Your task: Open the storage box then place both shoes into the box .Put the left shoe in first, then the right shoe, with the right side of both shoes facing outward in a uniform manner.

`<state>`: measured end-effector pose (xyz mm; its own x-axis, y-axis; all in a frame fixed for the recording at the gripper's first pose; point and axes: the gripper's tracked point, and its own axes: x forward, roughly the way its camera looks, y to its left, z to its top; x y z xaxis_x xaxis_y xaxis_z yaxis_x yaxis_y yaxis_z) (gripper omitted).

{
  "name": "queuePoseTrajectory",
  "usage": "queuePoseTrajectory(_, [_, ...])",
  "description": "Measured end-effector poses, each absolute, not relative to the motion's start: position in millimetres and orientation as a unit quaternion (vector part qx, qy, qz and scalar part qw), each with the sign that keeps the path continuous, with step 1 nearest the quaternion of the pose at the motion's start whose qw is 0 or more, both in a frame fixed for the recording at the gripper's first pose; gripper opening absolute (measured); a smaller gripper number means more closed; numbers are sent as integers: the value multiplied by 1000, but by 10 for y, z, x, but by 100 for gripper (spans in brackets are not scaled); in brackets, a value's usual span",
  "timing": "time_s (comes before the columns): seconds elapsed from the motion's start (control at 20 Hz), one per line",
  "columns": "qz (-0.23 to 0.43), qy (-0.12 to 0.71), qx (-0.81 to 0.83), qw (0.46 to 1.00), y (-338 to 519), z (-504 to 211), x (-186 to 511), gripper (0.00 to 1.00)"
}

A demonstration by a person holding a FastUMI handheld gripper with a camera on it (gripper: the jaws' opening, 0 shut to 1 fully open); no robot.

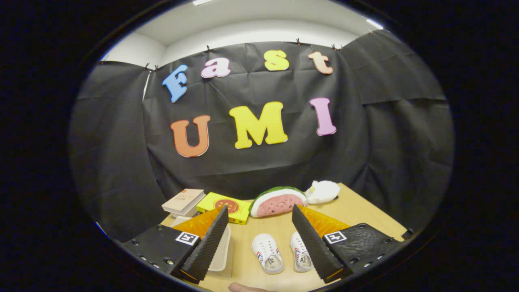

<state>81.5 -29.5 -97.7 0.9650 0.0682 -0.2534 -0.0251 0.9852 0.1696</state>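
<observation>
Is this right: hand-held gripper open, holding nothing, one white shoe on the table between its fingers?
Not quite. The gripper view shows two white shoes, side by side on the table between the fingers, not one. The rest holds: the hand-held gripper is open and holds nothing.

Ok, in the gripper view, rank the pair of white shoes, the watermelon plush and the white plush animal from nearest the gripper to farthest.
The gripper hangs open over the table, holding nothing.
1. White shoes, on the table between the fingers.
2. Watermelon plush, beyond the fingertips, roughly centred.
3. White plush animal, just behind the watermelon, by the booth's wall.
</observation>
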Motion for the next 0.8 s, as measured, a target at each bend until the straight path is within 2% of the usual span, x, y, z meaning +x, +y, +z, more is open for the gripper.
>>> queuePoseTrajectory(0.4, [126, 305, 165, 929, -133, -2001, 1702, 94])
queuePoseTrajectory(0.6, [221, 372, 189, 882, 161, -2352, 1902, 94])
queuePoseTrajectory(0.8, [324, 438, 228, 807, 494, -2652, 1882, 94])
